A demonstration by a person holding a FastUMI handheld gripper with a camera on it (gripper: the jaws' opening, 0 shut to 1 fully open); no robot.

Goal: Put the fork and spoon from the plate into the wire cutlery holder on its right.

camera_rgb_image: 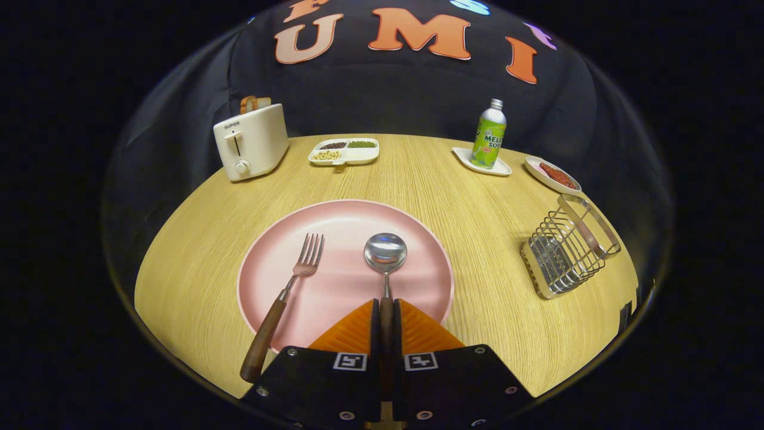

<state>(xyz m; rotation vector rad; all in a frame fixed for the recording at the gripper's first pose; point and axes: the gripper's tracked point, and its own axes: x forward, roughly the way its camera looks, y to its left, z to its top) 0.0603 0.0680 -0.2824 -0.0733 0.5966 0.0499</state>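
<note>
- Step in hand, as I judge it: the spoon (385, 263) first. The gripper (385, 310) has its jaws clenched on the spoon's wooden handle, bowl toward 12 o'clock over the pink plate (352, 218).
- The fork (285, 298) lies untouched at 10 o'clock.
- Next calls for lifting and carrying toward the wire cutlery holder (567, 248) at 2 o'clock on the table (477, 203), handle down.

Spoon (385, 257) handle mostly hidden between the gripper (386, 307) fingers pressed on it; toast in toaster (250, 142) slots only partly visible.
</note>
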